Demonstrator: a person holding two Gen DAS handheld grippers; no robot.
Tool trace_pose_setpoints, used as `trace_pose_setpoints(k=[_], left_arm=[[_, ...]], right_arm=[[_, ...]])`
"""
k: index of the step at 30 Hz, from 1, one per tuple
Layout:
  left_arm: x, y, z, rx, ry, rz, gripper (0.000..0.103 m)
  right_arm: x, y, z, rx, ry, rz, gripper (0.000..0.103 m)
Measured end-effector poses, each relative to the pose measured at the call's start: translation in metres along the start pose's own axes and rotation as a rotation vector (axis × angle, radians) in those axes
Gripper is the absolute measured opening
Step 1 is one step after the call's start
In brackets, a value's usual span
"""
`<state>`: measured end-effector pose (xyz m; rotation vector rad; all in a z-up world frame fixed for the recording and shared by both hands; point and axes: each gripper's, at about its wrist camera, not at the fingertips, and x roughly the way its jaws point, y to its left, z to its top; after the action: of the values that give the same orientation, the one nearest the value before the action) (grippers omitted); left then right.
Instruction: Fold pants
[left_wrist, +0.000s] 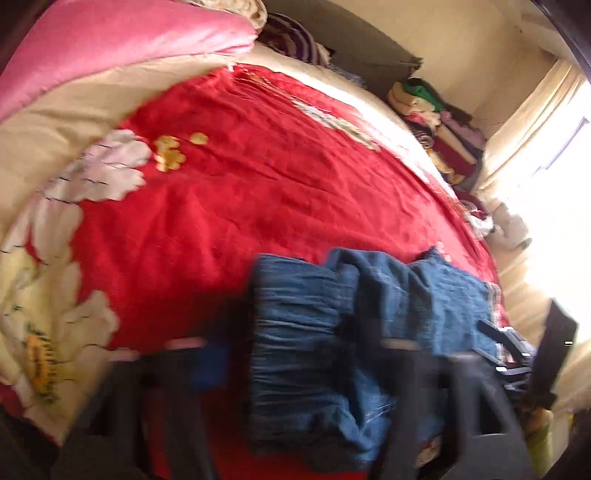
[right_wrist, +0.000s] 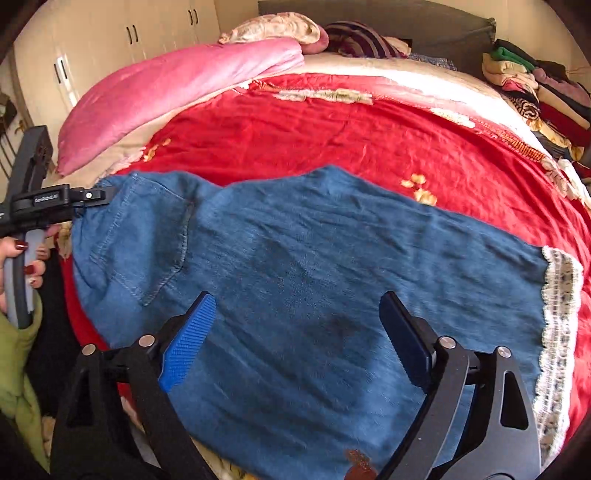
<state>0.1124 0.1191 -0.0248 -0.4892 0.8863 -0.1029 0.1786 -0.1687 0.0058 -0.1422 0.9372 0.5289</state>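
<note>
Overhead, right hand-held gripper (right_wrist: 295, 332) gapes empty above pants (right_wrist: 295, 258); left hand-held gripper (left_wrist: 306, 350) unclear, blurred

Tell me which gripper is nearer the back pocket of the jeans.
Left. The left gripper sits at the waist edge just beside the pocket; the right gripper is open over the leg, farther toward the lace hem.

1 pants (right_wrist: 295, 277), 2 grippers (right_wrist: 295, 339), 1 bedspread (right_wrist: 332, 136)

Red bedspread (right_wrist: 295, 129), pink quilt (right_wrist: 166, 92), prob. clothes pile (right_wrist: 535, 92)
</note>
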Motion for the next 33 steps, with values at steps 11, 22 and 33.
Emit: trace_pose_setpoints(k=[11,22,33], left_arm=[[-0.001,0.007,-0.006,0.101,-0.013,0.126,0.068],[-0.065,-0.054,0.006,0.279,-0.176,0.128,0.068],[0.039,-0.081,-0.024,0.428,0.092,0.166,0.043]], right_arm=[[0.019,-0.016,-0.019,0.083,0.062,-0.014,0.087],[-0.015,-0.012,0.013,0.038,-0.068,0.039,0.072],[0.036,0.031,0.072,-0.086,0.018,0.164,0.034]])
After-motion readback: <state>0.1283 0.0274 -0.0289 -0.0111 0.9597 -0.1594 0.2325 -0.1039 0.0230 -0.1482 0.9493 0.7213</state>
